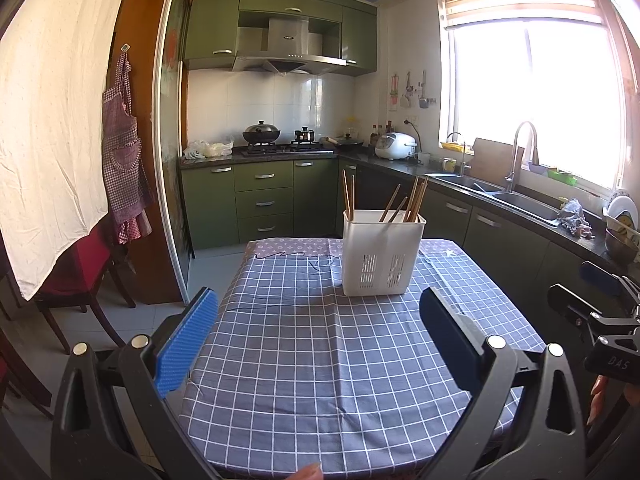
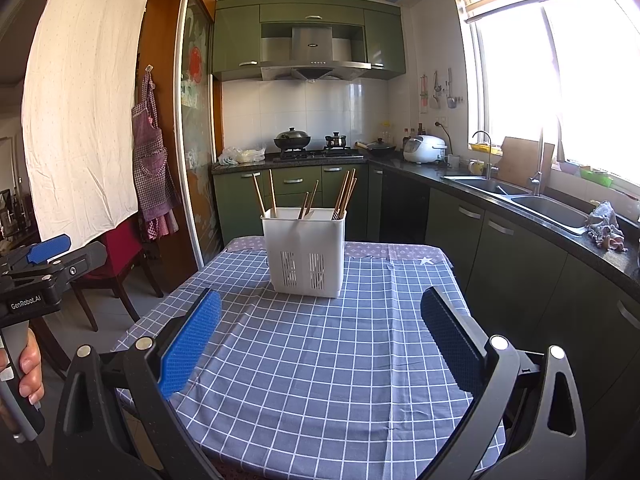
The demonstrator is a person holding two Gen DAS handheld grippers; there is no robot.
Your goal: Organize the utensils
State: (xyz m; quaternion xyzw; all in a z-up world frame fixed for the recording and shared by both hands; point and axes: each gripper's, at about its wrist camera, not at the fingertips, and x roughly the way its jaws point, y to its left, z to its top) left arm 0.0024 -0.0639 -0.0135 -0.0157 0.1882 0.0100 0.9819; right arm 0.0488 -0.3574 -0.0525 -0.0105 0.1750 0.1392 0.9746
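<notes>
A white plastic utensil holder (image 1: pixel 382 254) (image 2: pixel 305 252) stands upright near the far end of the table. Several wooden chopsticks (image 1: pixel 414 199) (image 2: pixel 345 192) stick up out of it, spread over its compartments. My left gripper (image 1: pixel 318 312) hovers open above the near part of the table, nothing between its blue pads. My right gripper (image 2: pixel 320 314) is also open and holds nothing, a little nearer the holder. The right gripper's body (image 1: pixel 592 312) shows at the right edge of the left wrist view, and the left gripper's body (image 2: pixel 44 264) at the left edge of the right wrist view.
The table (image 1: pixel 320 360) (image 2: pixel 320 360) wears a blue checked cloth. A red chair (image 1: pixel 76 276) (image 2: pixel 120 256) stands to its left. Green cabinets, a stove with pots (image 1: pixel 262 134) and a sink (image 1: pixel 500 196) run along the back and right. A hand (image 2: pixel 28 364) grips the left handle.
</notes>
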